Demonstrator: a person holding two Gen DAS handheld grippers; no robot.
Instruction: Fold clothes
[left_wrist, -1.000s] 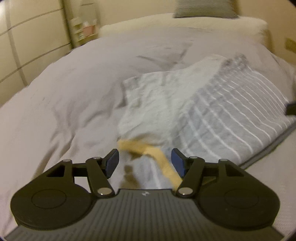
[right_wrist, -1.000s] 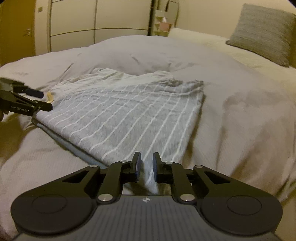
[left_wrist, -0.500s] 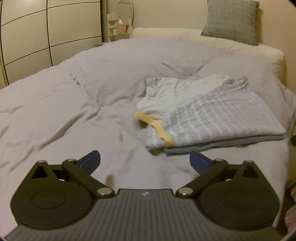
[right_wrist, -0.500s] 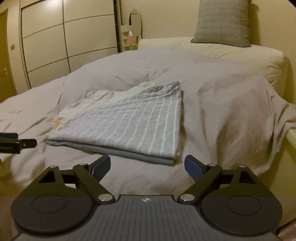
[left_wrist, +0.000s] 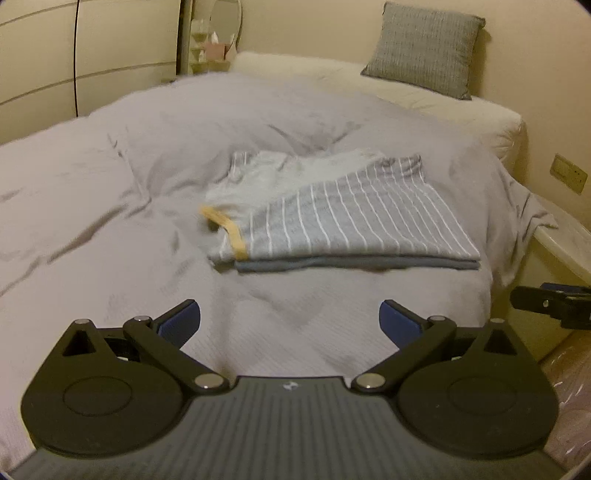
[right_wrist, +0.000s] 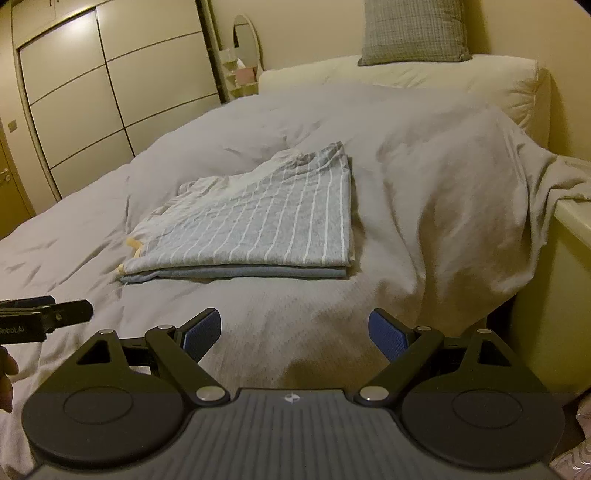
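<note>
Striped shirt (left_wrist: 343, 218) is lying folded at 12 o'clock on the duvet (left_wrist: 110, 206), looking done; left gripper (left_wrist: 290, 319) and right gripper (right_wrist: 294, 328) are hovering with jaws spread, grasping nothing.

**Two black grippers with blue pads**

The left gripper (left_wrist: 290, 321) had a ribbed grey body with a small white logo, two black round side plates and black link arms with silver screws. Its fingertips (left_wrist: 180, 322) carried blue pads. The right gripper (right_wrist: 294, 330) looked the same, and its blue pads (right_wrist: 388, 334) were textured.
</note>
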